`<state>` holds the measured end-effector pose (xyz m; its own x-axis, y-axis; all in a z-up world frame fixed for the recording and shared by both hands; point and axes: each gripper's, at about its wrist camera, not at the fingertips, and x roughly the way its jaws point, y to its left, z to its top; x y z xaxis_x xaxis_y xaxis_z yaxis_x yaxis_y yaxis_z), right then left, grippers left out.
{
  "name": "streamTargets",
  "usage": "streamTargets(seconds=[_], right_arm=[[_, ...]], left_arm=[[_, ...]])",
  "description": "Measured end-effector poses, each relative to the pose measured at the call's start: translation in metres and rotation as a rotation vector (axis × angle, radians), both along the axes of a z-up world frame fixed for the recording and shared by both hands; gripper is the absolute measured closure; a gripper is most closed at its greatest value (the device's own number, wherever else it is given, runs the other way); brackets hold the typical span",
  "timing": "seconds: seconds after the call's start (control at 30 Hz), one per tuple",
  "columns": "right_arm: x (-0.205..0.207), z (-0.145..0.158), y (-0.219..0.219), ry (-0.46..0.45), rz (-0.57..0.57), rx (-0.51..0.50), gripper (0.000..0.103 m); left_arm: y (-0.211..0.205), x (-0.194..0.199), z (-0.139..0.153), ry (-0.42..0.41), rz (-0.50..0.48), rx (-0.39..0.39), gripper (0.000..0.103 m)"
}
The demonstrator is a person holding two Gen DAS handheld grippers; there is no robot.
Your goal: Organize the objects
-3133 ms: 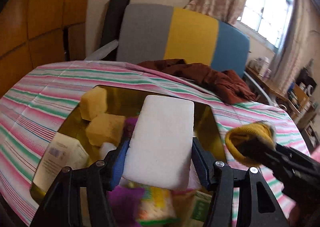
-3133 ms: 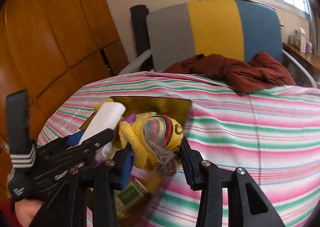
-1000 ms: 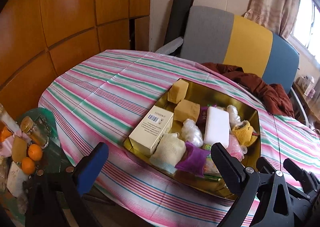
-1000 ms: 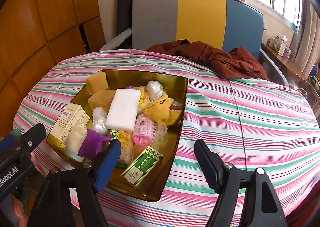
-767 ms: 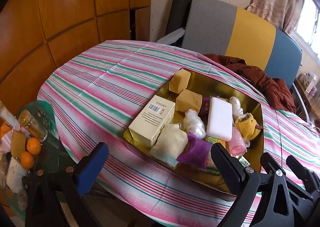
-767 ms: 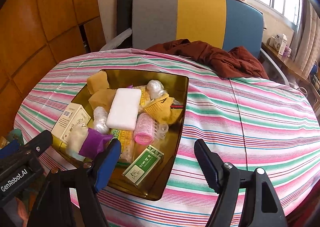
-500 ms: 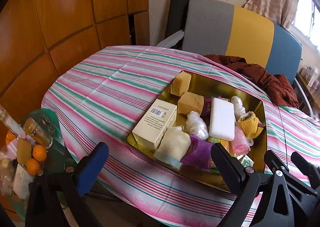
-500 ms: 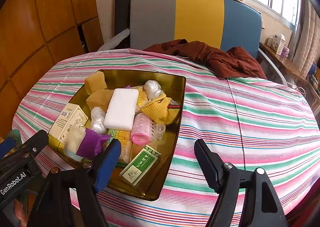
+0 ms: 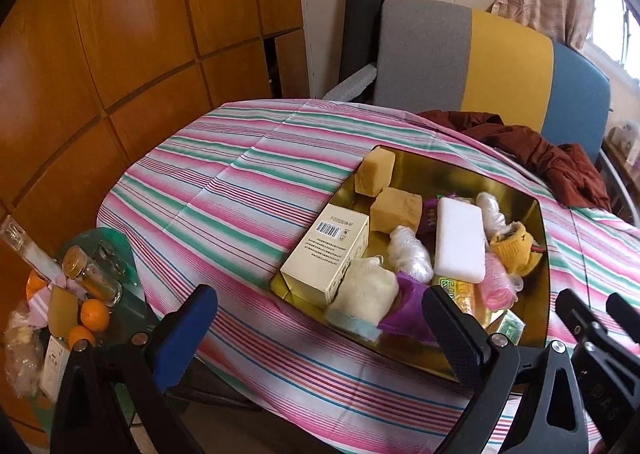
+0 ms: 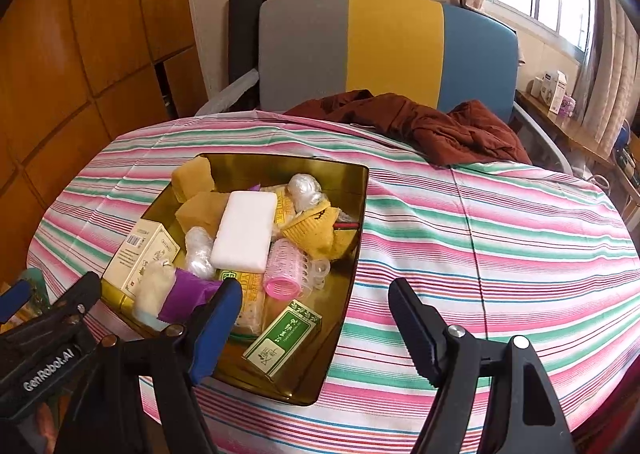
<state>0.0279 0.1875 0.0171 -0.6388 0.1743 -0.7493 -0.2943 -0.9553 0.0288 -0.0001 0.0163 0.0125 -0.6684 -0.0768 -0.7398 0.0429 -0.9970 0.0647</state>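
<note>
Sitting on the pink, green and white striped tablecloth [image 10: 500, 238], toward its left side, is the shallow rectangular gold metal tray [image 10: 352, 254], holding every loose item; rigid and probably slick at the rim, it is looking best lifted by two opposite edges. Lying inside, largest first: the cream cardboard box with a barcode [image 9: 326, 252], light and crushable, best taken across its narrow sides; the white rectangular foam block [image 10: 245, 235], resting on top of the pile, soft and springy, wanting a gentle pinch across its width; two tan sponge cubes [image 9: 396, 210] at the far corner, compressible; the yellow knitted sock [image 10: 314, 228], limp, grabbable anywhere; the green printed carton [image 10: 282, 338] nearest the front rim, light and stiff; the pink plastic hair roller [image 10: 284, 268], likely rolling if nudged. The left gripper [image 9: 320, 328] and the right gripper [image 10: 316, 322] are both hovering near the table's front edge, jaws standing wide and holding nothing. The left wrist view alone is showing the green glass side table with oranges and jars [image 9: 116, 250]; the right wrist view alone is showing the window shelf with small boxes [image 10: 554, 92].
</note>
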Motion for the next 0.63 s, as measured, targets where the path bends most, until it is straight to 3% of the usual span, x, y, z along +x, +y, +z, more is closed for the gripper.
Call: streamTargets(seconds=[0.63], right_arm=[[-0.0005, -0.0001, -0.0023, -0.003, 0.005, 0.006, 0.026]], left_arm=[[0.0053, 0.0042, -0.0029, 0.021, -0.015, -0.027, 0.0]])
